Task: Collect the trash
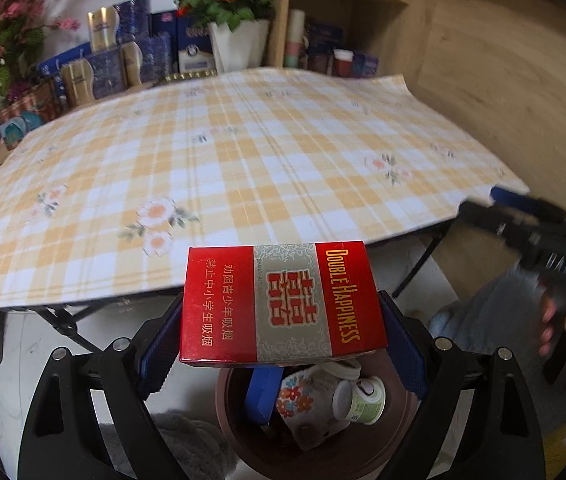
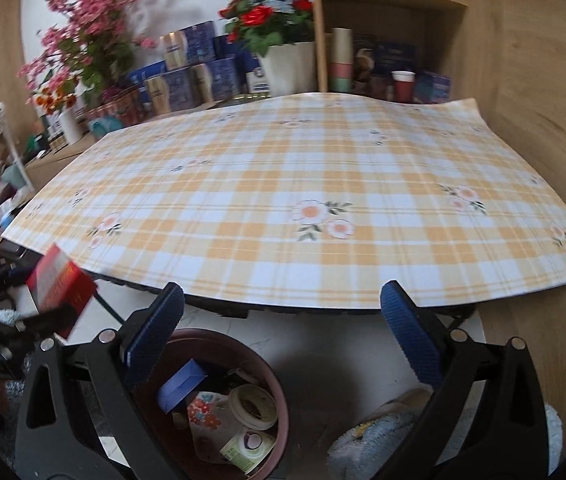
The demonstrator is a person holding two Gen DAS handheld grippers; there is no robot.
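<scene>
While the left gripper pinches a glossy red-and-silver cardboard cigarette pack between ribbed blue pads, a round brown plastic trash bin sits right below it. Right gripper gapes wide, empty, above the same bin, yellow plaid tablecloth just ahead.

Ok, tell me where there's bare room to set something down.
The checked tablecloth lies bare edge to edge, bordered at the back by flower pots and blue boxes. The brown bin below is crowded with trash. The left tool holds the red cigarette pack over it.

Red cigarette pack lies flat, directly above brown trash bin holding litter.
</scene>
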